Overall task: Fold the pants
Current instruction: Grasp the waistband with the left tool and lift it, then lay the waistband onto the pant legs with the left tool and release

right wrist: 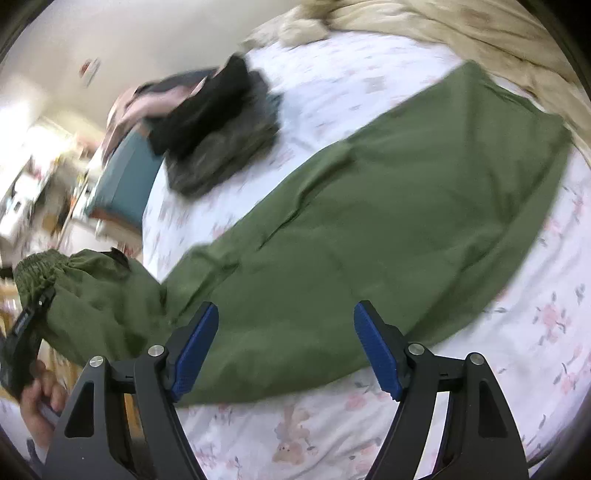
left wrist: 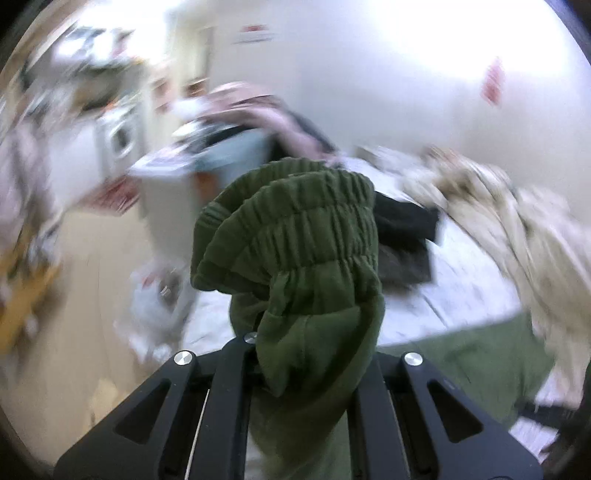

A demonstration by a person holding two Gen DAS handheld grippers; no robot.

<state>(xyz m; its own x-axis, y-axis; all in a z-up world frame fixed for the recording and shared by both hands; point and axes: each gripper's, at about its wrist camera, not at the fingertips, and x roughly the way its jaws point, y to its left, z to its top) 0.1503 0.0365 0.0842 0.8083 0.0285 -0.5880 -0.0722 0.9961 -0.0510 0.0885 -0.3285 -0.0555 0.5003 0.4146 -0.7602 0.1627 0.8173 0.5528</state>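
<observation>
Left claw [left wrist: 295,369] is clamped on the elastic waistband of the green pants [left wrist: 295,236], which bunches above its fingers, lifted clear of the bed. Right claw [right wrist: 286,350] stands wide with nothing between its blue pads [right wrist: 194,354], poised over the pants' legs. These lie flat across the floral bed sheet [right wrist: 517,350]. Dark folded clothes [right wrist: 218,129] rest at 11 o'clock; a beige blanket [right wrist: 461,33] lies beyond at 1 o'clock.

Left gripper [left wrist: 295,369] jaws behind pants [left wrist: 291,236]
</observation>
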